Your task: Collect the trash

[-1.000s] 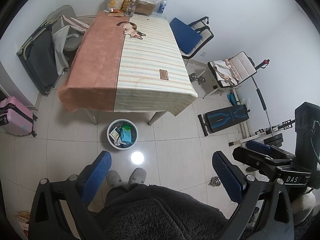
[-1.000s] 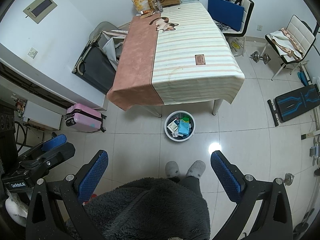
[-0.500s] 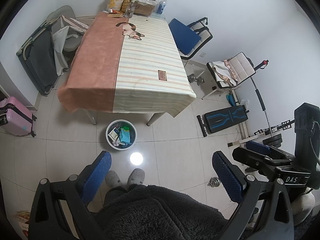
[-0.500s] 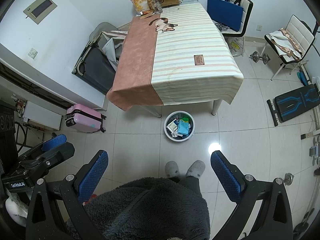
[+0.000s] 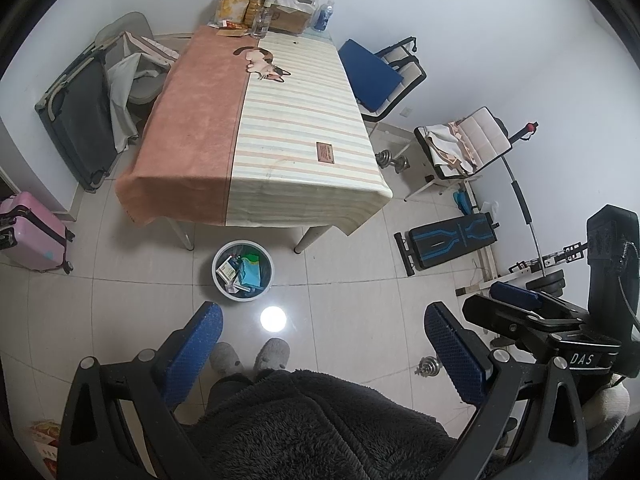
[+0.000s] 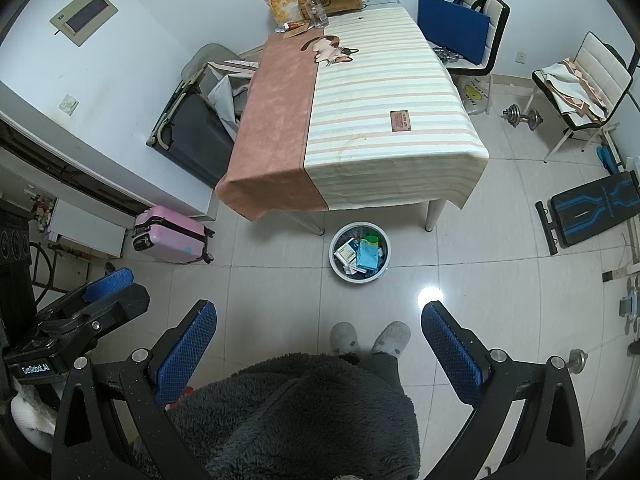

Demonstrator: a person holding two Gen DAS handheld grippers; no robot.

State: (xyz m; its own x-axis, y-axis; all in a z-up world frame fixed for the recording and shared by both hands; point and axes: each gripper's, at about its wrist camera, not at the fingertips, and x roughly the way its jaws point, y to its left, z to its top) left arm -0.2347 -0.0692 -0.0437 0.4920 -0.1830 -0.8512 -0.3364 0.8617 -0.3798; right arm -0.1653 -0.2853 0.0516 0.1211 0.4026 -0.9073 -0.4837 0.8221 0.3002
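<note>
A round grey bin [image 5: 243,271] holding paper and plastic trash stands on the floor by the table's near edge; it also shows in the right wrist view [image 6: 360,253]. My left gripper [image 5: 324,338] is open and empty, held high above the floor and my slippers. My right gripper [image 6: 319,334] is open and empty at the same height. Each gripper shows in the other's view: the right gripper at the right edge [image 5: 532,312], the left gripper at the left edge [image 6: 96,300]. The table [image 5: 256,136] has a pink and striped cloth.
Bottles, a snack bag and a cardboard box [image 5: 292,16] crowd the table's far end. A pink suitcase [image 5: 28,236] stands left. Chairs [image 5: 380,76], a weight bench [image 5: 448,240] and dumbbells [image 5: 392,160] stand right. A folded cot [image 5: 76,120] leans on the wall.
Both views have drifted slightly; the table and bin sit a little farther left in the left wrist view. Both grippers stay open and empty.
</note>
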